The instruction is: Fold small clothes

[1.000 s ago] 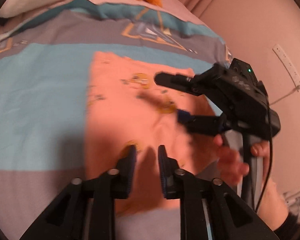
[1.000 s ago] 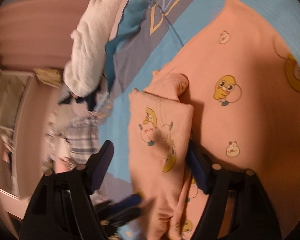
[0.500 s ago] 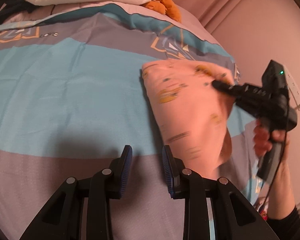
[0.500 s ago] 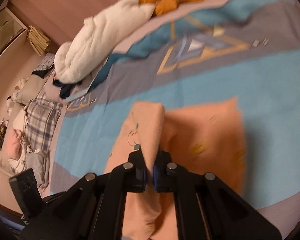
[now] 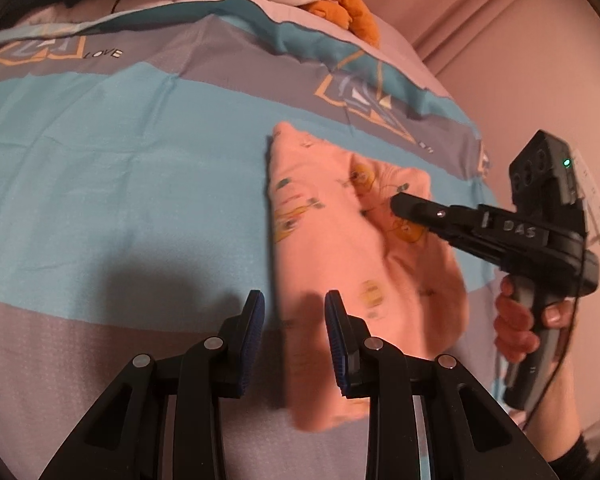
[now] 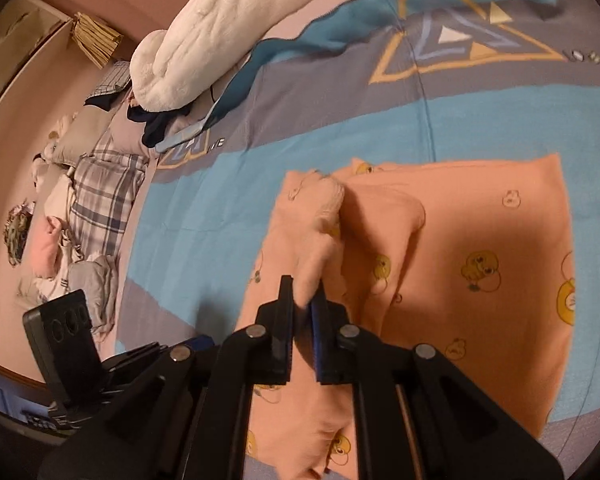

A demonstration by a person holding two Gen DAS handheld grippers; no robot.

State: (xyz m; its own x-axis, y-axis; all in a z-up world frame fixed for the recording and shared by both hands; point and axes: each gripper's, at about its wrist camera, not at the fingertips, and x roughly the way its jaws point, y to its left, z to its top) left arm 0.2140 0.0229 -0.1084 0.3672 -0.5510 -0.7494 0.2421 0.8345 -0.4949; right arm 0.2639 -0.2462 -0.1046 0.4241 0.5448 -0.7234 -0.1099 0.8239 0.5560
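Note:
A small pink garment [image 5: 340, 240] printed with yellow ducks lies partly folded on the striped bed cover [image 5: 100, 160]. In the right wrist view a raised fold of that garment [image 6: 480, 240] sits pinched between the narrow jaws of my right gripper [image 6: 303, 292], which are starting to open. The left wrist view shows that right gripper [image 5: 398, 202] reaching in from the right, its tip on the cloth. My left gripper [image 5: 294, 300] hovers open over the garment's near left edge, and its pads grip nothing.
A white fluffy blanket [image 6: 228, 32] and an orange plush toy [image 5: 340, 4] lie at the far end of the bed. Plaid bedding and loose clothes [image 6: 100, 192] are heaped to the left. A pink wall [image 5: 520, 60] runs along the bed's right side.
My right gripper went from wide open to closed on a fold of the garment and lifted it. The garment now lies narrower, and the left gripper has pulled back off it.

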